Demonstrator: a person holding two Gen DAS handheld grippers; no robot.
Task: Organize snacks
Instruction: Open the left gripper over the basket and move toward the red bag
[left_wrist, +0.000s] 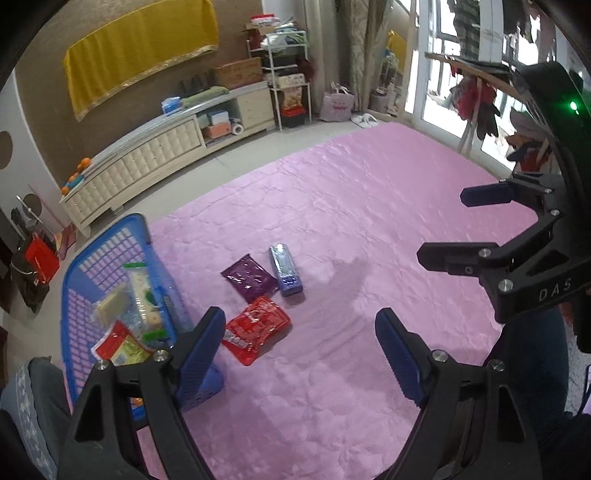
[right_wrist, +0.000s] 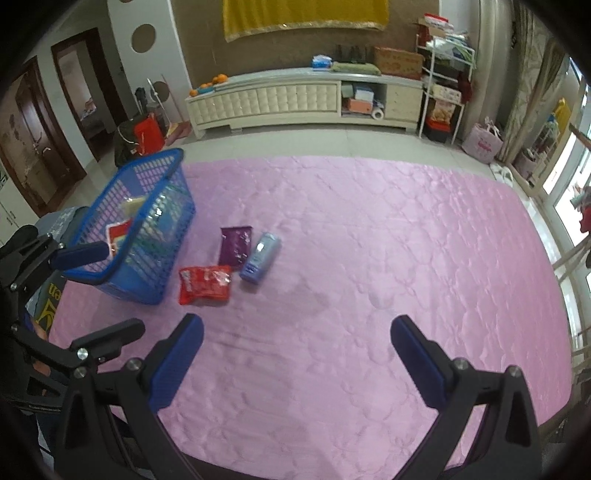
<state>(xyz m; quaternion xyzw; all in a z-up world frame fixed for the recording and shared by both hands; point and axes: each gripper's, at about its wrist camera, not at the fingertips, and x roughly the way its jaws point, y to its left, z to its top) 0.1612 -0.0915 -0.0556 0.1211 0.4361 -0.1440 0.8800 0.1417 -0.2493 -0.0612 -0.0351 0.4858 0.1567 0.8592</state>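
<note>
Several packets are already being held in the blue basket (left_wrist: 110, 258) at lower left. Left of centre, a red packet (left_wrist: 256, 328), a purple packet (left_wrist: 249, 278) and a blue pack (left_wrist: 286, 269) are still lying on the pink cover (left_wrist: 369, 240). Nothing is being gripped: the left gripper (left_wrist: 301, 332) and right gripper (right_wrist: 297, 332) are both being held wide apart.

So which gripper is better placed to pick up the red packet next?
Probably the left gripper: open, with the red packet just beyond its fingertips, beside the blue basket. The right gripper, also open, sits farther away.

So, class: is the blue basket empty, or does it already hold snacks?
Partly filled. The blue basket holds several packets, while the red packet, purple packet and blue packet lie outside it.
</note>
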